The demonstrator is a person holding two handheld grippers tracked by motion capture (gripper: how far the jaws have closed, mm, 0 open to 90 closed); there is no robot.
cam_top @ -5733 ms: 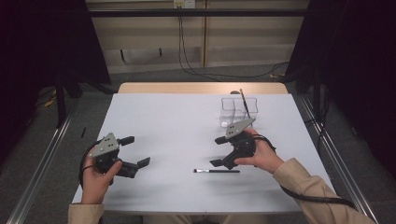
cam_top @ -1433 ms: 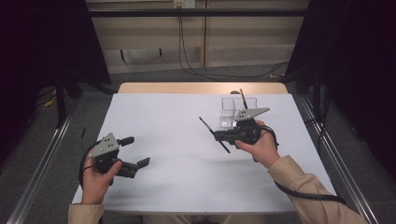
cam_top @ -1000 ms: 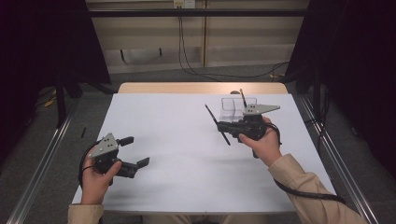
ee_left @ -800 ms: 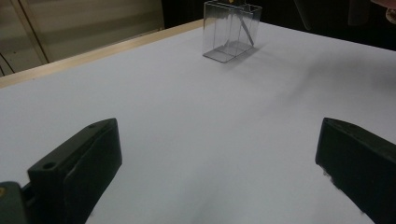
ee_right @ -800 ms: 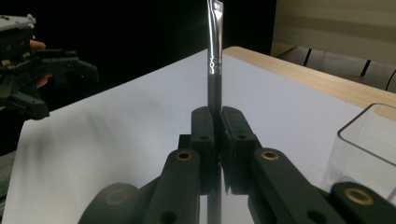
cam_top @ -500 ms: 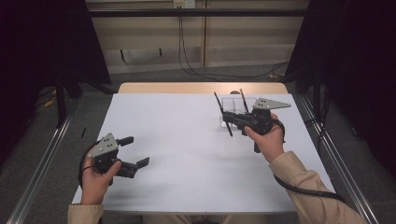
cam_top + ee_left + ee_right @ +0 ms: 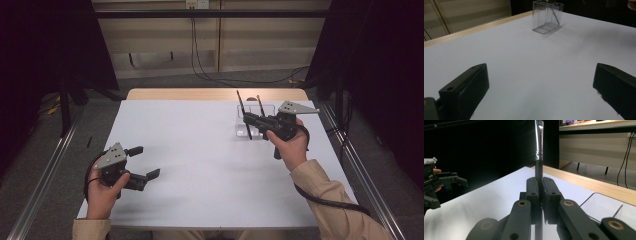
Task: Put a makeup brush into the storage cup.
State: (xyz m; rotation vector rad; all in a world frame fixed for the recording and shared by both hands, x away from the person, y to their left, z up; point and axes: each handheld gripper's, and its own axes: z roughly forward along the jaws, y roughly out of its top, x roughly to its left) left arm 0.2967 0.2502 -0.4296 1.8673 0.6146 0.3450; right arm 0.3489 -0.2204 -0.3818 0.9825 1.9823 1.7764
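My right gripper [image 7: 247, 119] is shut on a thin black pen [image 7: 243, 114], which it holds nearly upright beside a clear plastic box [image 7: 264, 131] at the back right of the white table [image 7: 200, 145]. In the right gripper view the jaws press together on the pen [image 7: 539, 170], and the box [image 7: 599, 206] lies just below to the right. A second thin pen [image 7: 260, 106] leans inside the box. My left gripper [image 7: 146, 161] rests at the front left, open with nothing between its jaws [image 7: 541, 92]. It faces the far-off box [image 7: 546, 18].
A wooden strip [image 7: 200, 94] runs along the table's far edge. Metal rails [image 7: 55, 165] flank the table on both sides. Cables [image 7: 200, 65] hang against the back wall. A cable [image 7: 325, 197] trails from the right gripper along the sleeve.
The right hand picked the pen up off the table, carried it back and to the right up to the clear box, and turned it upright. The left hand has not moved.
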